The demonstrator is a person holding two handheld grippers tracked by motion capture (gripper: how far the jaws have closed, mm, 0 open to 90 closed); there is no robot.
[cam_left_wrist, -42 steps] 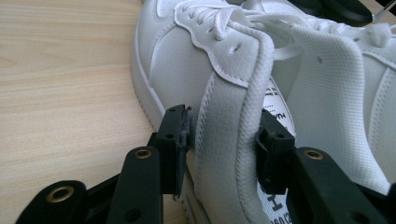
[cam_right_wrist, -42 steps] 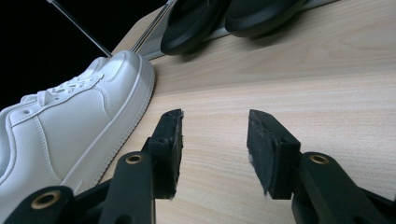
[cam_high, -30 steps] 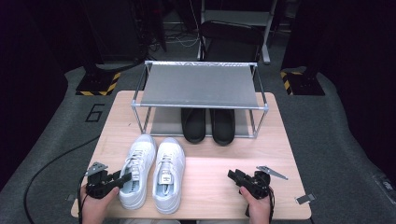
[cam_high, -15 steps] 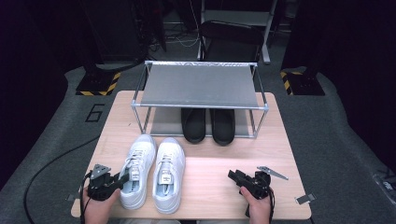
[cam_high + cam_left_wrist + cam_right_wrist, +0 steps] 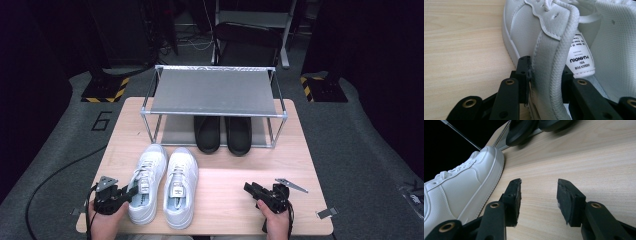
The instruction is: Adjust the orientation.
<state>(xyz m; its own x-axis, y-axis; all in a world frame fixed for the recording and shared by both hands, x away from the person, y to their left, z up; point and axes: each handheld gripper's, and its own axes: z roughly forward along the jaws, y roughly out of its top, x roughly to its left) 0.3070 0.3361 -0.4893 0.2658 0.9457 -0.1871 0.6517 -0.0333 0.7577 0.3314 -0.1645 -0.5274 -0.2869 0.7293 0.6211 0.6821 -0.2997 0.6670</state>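
Left gripper view: hand-held gripper (image 5: pixel 544 75) newly astride sneaker collar (image 5: pixel 554 50)

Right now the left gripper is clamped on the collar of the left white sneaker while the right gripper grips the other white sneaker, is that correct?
Not quite: the right gripper grips nothing. The right gripper view shows its jaws apart over bare table, beside the other white sneaker and not touching it. The rest holds: the left gripper view shows the left gripper with one jaw on each side of the collar of the left white sneaker.

the high view looks forward and down over the whole table (image 5: pixel 225 200). each gripper view sits low and close, looking along its jaws; all three share the white sneakers (image 5: pixel 165 185).
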